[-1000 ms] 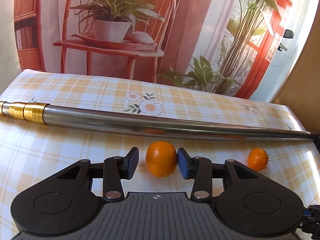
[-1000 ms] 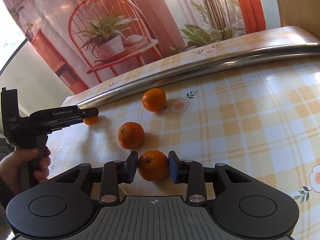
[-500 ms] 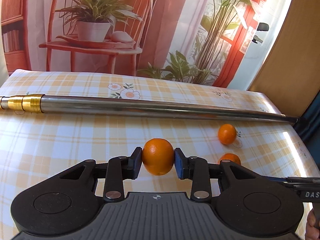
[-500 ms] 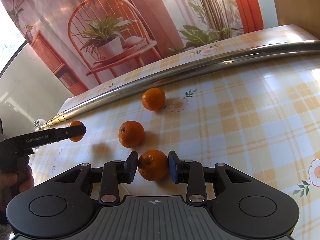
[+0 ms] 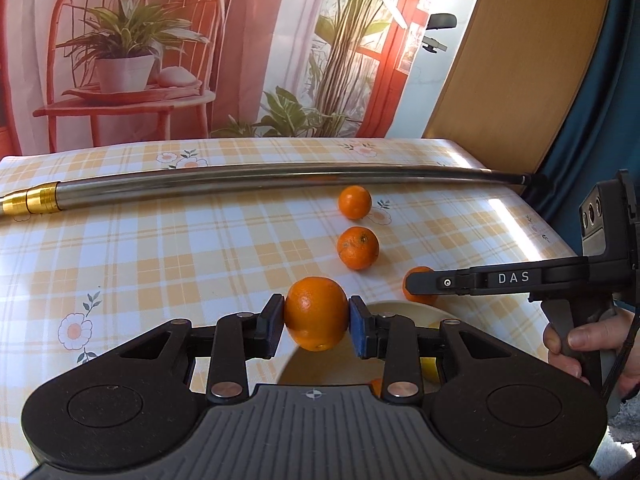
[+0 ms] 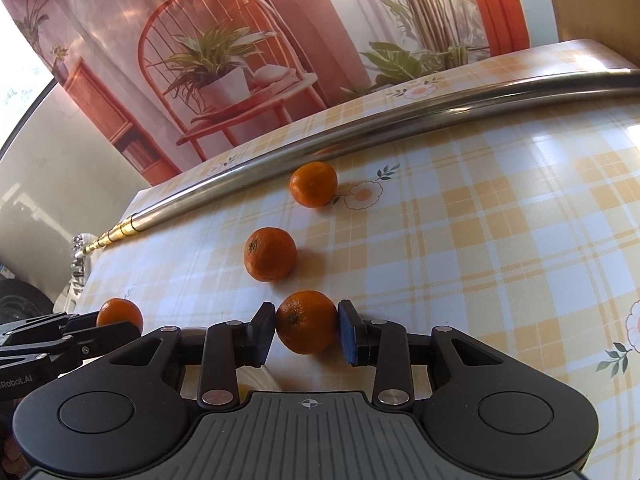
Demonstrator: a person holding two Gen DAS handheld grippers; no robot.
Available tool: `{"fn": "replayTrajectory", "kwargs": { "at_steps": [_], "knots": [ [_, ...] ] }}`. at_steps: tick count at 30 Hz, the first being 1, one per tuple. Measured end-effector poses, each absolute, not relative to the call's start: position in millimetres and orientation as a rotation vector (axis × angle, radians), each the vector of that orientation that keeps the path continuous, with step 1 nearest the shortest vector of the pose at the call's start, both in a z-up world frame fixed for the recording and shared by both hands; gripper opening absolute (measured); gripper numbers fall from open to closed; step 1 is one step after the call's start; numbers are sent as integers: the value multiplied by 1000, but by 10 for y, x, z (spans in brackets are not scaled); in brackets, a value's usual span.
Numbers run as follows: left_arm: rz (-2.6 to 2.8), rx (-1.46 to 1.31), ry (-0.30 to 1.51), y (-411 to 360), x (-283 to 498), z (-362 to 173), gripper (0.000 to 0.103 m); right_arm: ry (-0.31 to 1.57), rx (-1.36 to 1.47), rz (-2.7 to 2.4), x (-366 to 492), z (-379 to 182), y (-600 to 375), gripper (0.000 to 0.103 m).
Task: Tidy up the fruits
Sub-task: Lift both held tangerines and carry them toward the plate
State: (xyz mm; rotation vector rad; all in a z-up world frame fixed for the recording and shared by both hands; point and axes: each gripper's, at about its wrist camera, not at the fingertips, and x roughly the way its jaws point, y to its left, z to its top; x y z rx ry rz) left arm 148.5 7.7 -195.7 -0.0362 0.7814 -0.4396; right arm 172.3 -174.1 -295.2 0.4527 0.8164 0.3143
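Observation:
My left gripper (image 5: 316,322) is shut on an orange (image 5: 316,308) and holds it in the air over the rim of a cream plate (image 5: 404,309). My right gripper (image 6: 307,330) is shut on another orange (image 6: 306,322) that rests on the checked tablecloth; in the left wrist view its fingers (image 5: 432,283) partly hide that orange (image 5: 418,276). Two loose oranges lie beyond it, one in the middle (image 6: 270,254) and one by the pole (image 6: 314,184). The left gripper's orange (image 6: 119,312) shows at the lower left of the right wrist view.
A long steel pole (image 5: 240,182) with a gold end lies across the back of the table. A yellow fruit (image 5: 430,364) sits in the plate, mostly hidden. A hand (image 5: 588,340) grips the right handle. The table's right edge (image 5: 532,216) is close, with a printed backdrop behind.
My left gripper has shut on its orange, lifted it and carried it to the right, over the plate. The right gripper has stayed around its orange.

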Motion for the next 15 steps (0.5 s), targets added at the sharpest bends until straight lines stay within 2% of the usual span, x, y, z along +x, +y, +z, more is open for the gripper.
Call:
{"fn": "replayTrajectory", "kwargs": {
  "at_steps": [15],
  "knots": [
    [-488, 60, 844, -67, 1409, -2110, 36, 808, 465, 320, 1710, -2967, -1767, 31]
  ]
}}
